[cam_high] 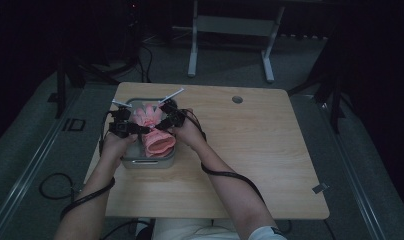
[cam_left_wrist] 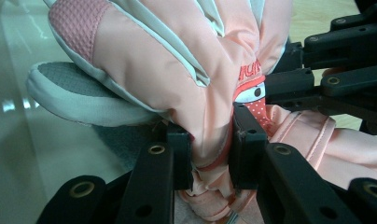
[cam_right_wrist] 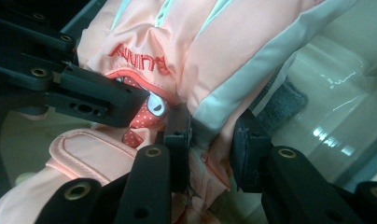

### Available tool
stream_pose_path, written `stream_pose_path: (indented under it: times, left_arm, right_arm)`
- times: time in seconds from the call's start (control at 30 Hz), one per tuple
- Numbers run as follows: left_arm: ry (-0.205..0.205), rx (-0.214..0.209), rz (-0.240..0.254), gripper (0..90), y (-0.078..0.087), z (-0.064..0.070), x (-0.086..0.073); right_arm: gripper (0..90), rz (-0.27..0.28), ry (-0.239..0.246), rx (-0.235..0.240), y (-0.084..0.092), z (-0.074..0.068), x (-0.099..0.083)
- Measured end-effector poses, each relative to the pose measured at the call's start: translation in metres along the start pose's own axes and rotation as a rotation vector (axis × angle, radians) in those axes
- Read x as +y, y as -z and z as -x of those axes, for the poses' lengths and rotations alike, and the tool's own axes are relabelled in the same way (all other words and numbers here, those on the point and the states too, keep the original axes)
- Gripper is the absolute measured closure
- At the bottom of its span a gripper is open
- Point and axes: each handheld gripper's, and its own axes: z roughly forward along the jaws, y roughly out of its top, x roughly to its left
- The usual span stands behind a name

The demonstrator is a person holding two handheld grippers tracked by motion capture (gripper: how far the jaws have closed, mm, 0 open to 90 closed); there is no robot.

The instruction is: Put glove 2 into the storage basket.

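Together both grippers [cam_high: 140, 124] pinch the pink glove [cam_high: 152, 131] over the tray [cam_high: 149, 162].

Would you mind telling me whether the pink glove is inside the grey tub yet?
Partly: the pink glove hangs over the grey tub, pinched by both claws.

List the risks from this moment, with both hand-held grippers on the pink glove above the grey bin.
1. Each hand-held gripper, left and right, pinches only a fold of the glove, so the padded fabric may slip out.
2. The two grip close together near the wrist, so the fingers hang free and may catch on the rim of the bin.
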Motion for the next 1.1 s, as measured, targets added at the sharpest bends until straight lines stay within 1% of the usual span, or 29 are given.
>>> stream_pose_path:
  times: [0.1, 0.17, 0.2, 0.3, 0.37, 0.43, 0.5, 0.53, 0.57, 0.6, 0.63, 0.67, 0.7, 0.73, 0.8, 0.87, 0.93, 1.0, 1.03, 1.1]
  left_arm:
    - [-0.014, 0.033, -0.020, 71.7, -0.003, 0.002, 0.000]
    - [-0.013, 0.033, -0.030, 71.6, -0.003, 0.002, 0.000]
    - [-0.019, 0.041, -0.035, 71.0, -0.003, 0.002, 0.000]
    - [-0.047, 0.086, -0.040, 69.0, -0.005, 0.007, 0.001]
    - [-0.052, 0.107, -0.036, 64.9, -0.007, 0.007, 0.001]
    - [-0.055, 0.135, -0.021, 59.0, -0.008, 0.007, 0.000]
    - [-0.076, 0.183, -0.011, 51.0, -0.008, 0.008, 0.000]
    - [-0.084, 0.211, -0.006, 47.4, -0.009, 0.009, 0.001]
    - [-0.089, 0.220, -0.004, 43.8, -0.009, 0.010, 0.001]
    - [-0.089, 0.222, -0.007, 43.4, -0.009, 0.010, 0.002]
    - [-0.089, 0.232, -0.006, 42.2, -0.009, 0.010, 0.002]
    - [-0.095, 0.250, -0.004, 38.7, -0.010, 0.010, 0.002]
    - [-0.099, 0.257, -0.001, 36.3, -0.010, 0.011, 0.003]
    - [-0.099, 0.267, 0.003, 35.6, -0.010, 0.011, 0.003]
    - [-0.122, 0.320, 0.014, 29.3, -0.009, 0.014, 0.003]
    - [-0.154, 0.354, 0.018, 27.8, -0.009, 0.016, 0.002]
    - [-0.161, 0.367, 0.016, 27.8, -0.010, 0.017, 0.002]
    - [-0.165, 0.382, 0.019, 26.5, -0.011, 0.016, 0.003]
    - [-0.159, 0.378, 0.018, 26.4, -0.010, 0.016, 0.003]
    - [-0.148, 0.369, 0.027, 26.5, -0.009, 0.014, 0.003]
  right_arm:
    - [70.4, -0.020, 0.007, -0.009, -0.005, 0.000, 0.001]
    - [70.2, -0.028, 0.002, -0.006, -0.006, 0.000, 0.002]
    - [69.9, -0.032, 0.002, -0.004, -0.006, 0.000, 0.002]
    - [69.1, -0.034, 0.003, -0.011, -0.006, 0.001, 0.001]
    - [67.9, -0.032, -0.004, -0.012, -0.008, 0.003, 0.001]
    - [66.1, -0.025, 0.005, -0.025, -0.008, 0.003, 0.000]
    - [64.0, -0.015, 0.021, -0.040, -0.008, 0.004, 0.001]
    - [63.0, -0.014, 0.021, -0.041, -0.009, 0.005, 0.001]
    - [61.5, -0.010, 0.020, -0.043, -0.010, 0.006, 0.001]
    - [60.1, -0.006, 0.019, -0.043, -0.010, 0.007, 0.001]
    - [58.8, -0.007, 0.013, -0.043, -0.010, 0.008, 0.001]
    - [57.2, -0.003, 0.015, -0.042, -0.010, 0.009, 0.001]
    - [56.5, 0.000, 0.014, -0.044, -0.010, 0.010, 0.001]
    - [56.6, 0.001, 0.013, -0.043, -0.010, 0.010, 0.001]
    - [55.6, 0.008, 0.013, -0.044, -0.009, 0.009, 0.001]
    - [54.3, 0.010, 0.028, -0.050, -0.008, 0.009, 0.002]
    - [53.4, 0.010, 0.046, -0.084, -0.008, 0.008, 0.002]
    - [53.3, 0.013, 0.050, -0.100, -0.009, 0.006, 0.003]
    - [53.4, 0.016, 0.038, -0.098, -0.009, 0.006, 0.003]
    - [54.5, 0.028, 0.017, -0.071, -0.009, 0.008, 0.003]
